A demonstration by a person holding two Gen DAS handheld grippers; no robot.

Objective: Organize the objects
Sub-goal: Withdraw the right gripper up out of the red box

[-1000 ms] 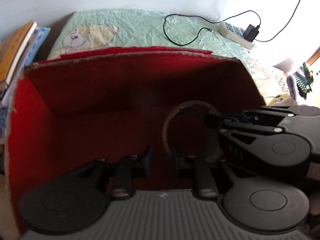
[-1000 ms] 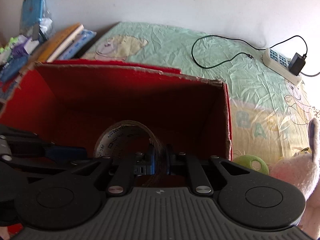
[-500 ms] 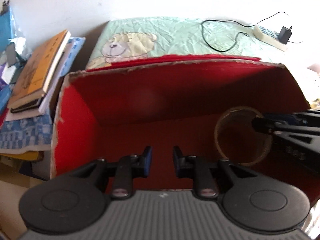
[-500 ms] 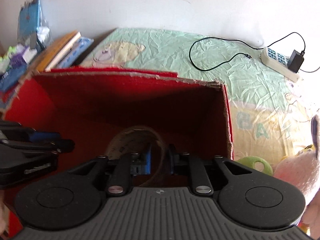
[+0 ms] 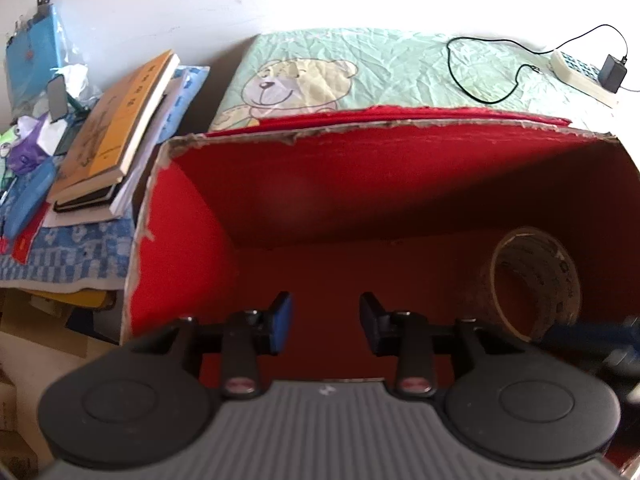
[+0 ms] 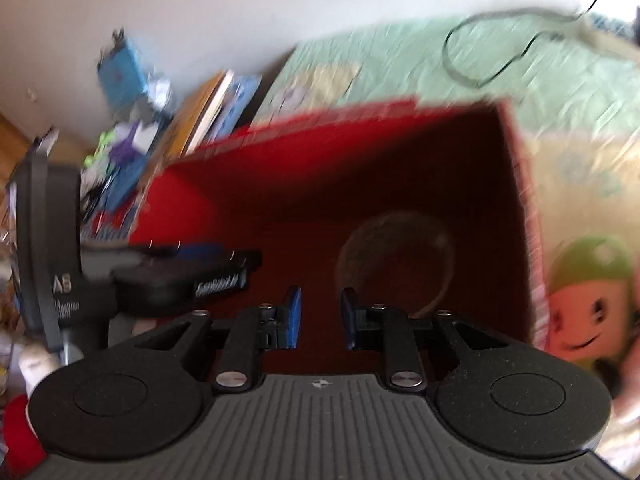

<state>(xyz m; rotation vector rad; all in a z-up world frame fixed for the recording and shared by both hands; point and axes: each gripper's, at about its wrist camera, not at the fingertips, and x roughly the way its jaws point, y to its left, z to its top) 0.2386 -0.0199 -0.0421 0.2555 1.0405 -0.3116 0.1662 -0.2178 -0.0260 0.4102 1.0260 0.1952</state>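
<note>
A red cardboard box [image 5: 360, 128] stands open on the bed. A roll of clear tape [image 5: 556, 256] rests on its edge on the box floor at the right, with nothing gripping it. My left gripper [image 5: 325, 322] hangs over the box's middle; its jaws are opening with nothing between them. In the blurred right wrist view the tape roll [image 6: 448, 256] lies just beyond and to the right of my right gripper [image 6: 320, 314]. Its jaws are opening too and hold nothing. The left gripper [image 6: 240, 264] reaches in from the left.
A stack of books [image 5: 116, 136] and clutter sit left of the box. Behind it lies a bear-print sheet [image 5: 360, 64] with a power strip [image 5: 576, 72] and black cable. A green and pink plush toy [image 6: 588, 300] lies right of the box wall [image 6: 528, 240].
The right gripper, shut on the tape roll's wall a second ago, has let it go into the box. Both pairs of jaws have widened. Both views have swung left.
</note>
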